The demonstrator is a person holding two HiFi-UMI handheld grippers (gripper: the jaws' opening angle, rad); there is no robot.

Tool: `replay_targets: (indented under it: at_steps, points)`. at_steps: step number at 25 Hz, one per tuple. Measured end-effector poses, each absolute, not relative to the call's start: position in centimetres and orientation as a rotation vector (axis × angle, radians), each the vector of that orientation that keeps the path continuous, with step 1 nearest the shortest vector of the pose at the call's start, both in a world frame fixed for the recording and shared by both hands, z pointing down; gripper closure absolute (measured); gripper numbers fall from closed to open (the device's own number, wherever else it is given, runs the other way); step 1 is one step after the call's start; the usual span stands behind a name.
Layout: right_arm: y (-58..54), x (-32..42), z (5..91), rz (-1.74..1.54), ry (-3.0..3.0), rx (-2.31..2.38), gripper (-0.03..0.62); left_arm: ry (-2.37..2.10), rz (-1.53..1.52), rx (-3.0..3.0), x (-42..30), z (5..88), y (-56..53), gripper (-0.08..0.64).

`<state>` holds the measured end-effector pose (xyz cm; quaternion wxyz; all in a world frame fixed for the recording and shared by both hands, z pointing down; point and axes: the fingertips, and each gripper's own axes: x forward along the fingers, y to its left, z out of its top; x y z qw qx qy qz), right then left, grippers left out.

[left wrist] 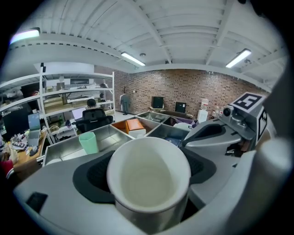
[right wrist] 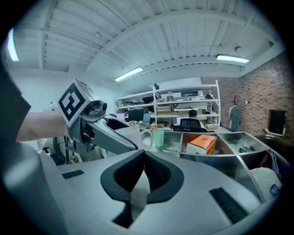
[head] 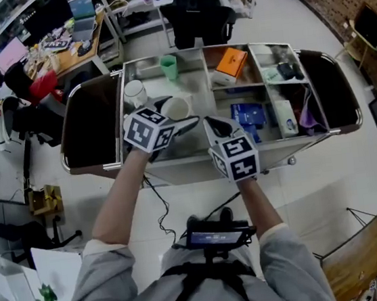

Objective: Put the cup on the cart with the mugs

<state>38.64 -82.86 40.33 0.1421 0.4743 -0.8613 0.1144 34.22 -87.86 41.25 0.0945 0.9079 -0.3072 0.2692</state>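
A long stainless-steel cart (head: 194,88) with several open compartments lies straight ahead of both tools and spreads wide to either side of them. Beyond it, farther from the tools, a person sits in a black office chair (head: 195,9) at a desk. The left tool (head: 171,118) reaches in over the cart's left-hand compartment, its two jaws spread wide and pressed against the sides of a white, round, open-topped cup (left wrist: 148,181), which stands upright between the dark pads with its empty inside showing. Whether the cup's base touches the compartment floor cannot be told. The right tool (right wrist: 144,160) hangs just to the right of the left one, near the cart's front edge, with its jaws pressed together and nothing between them. An orange, flat rectangular box (head: 232,61) lies in a compartment ahead and to the right of the left tool, and blue packets (head: 247,115) lie just ahead of the right tool. A white mug (head: 134,92) stands in the left-hand compartment, just left of the held cup, and a pale green plastic cup (head: 169,67) stands upright straight ahead of the left tool, at the compartment's far end.
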Motion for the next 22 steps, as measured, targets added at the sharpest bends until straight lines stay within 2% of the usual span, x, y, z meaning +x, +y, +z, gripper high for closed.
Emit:
replay_targets:
  at_steps: [22]
  points:
    - [-84.0,41.4,42.2,0.417,-2.443,1.41,0.586,-0.885,1.018,2.545,35.6,50.5,-91.7,0.12]
